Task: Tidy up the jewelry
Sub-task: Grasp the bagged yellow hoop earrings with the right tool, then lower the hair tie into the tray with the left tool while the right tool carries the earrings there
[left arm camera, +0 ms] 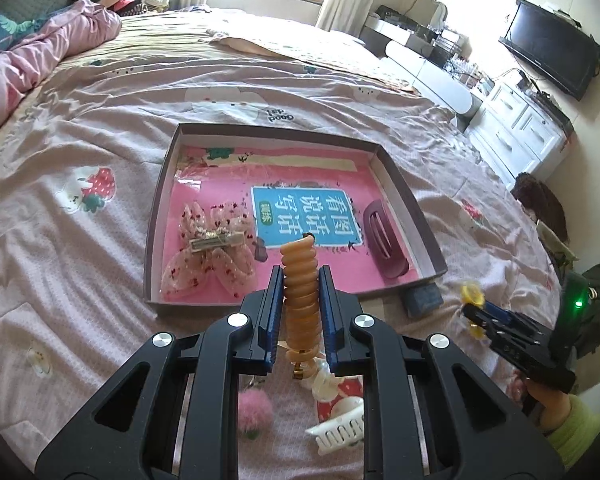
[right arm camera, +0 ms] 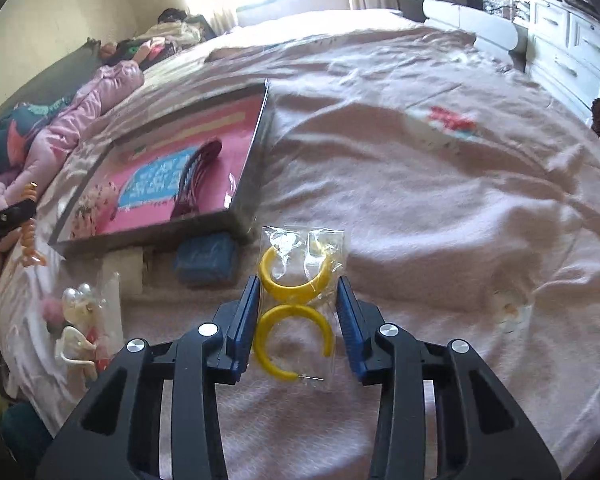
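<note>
The left claw is clenched on an orange spiral hair tie, which is held upright above the near edge of a shallow box lying on the bed. Only in the left wrist view is the box's floor laid out plainly: a sheer pink bow clip at the left and a dark maroon hair clip at the right, on a pink printed sheet. The right claw is closed on a clear packet of yellow hoop earrings, held over the bed just to the right of the box; in the left view the packet is seen only as a small yellow blur. A blue block is seen just beside the box's near corner. Below the left claw, a pink pompom and a white claw clip are partly hidden by the fingers.
</note>
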Tool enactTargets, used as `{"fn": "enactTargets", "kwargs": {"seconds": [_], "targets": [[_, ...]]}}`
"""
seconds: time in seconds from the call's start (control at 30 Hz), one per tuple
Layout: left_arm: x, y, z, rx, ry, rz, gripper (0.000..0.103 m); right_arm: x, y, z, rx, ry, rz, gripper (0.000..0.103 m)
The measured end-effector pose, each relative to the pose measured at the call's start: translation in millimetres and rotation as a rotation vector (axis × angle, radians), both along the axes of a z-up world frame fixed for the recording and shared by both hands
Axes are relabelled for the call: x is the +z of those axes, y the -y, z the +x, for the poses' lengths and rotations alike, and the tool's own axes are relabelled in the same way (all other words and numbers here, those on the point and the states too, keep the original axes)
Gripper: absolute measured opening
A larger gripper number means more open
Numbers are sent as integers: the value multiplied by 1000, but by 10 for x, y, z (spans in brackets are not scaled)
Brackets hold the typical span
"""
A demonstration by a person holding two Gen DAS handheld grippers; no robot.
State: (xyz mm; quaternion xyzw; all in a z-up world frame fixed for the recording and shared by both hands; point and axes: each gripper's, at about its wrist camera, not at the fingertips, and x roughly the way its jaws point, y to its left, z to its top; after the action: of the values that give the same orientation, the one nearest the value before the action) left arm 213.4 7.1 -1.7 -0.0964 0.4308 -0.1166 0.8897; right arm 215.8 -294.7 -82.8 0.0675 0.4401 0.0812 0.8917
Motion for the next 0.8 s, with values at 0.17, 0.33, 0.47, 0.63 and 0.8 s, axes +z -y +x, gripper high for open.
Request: {"fn": "enactTargets", "kwargs": {"seconds": [0.17, 0.33, 0.47, 0.63, 0.8], "targets": [[32, -5, 106, 7, 9, -8, 11, 296, 44, 22, 11, 72, 17, 36], [98, 37, 214, 3, 26, 5, 11, 571, -52, 131, 42, 131, 19, 36], [174, 74, 311, 1, 47, 27, 11, 769, -191, 257, 82, 174, 15, 36], [240, 108, 417, 7, 73, 47, 11, 887, -360, 417, 117, 205, 1, 36], [218, 93, 530, 23, 75, 37, 11, 874, -533, 596, 150, 204, -16, 36]]}}
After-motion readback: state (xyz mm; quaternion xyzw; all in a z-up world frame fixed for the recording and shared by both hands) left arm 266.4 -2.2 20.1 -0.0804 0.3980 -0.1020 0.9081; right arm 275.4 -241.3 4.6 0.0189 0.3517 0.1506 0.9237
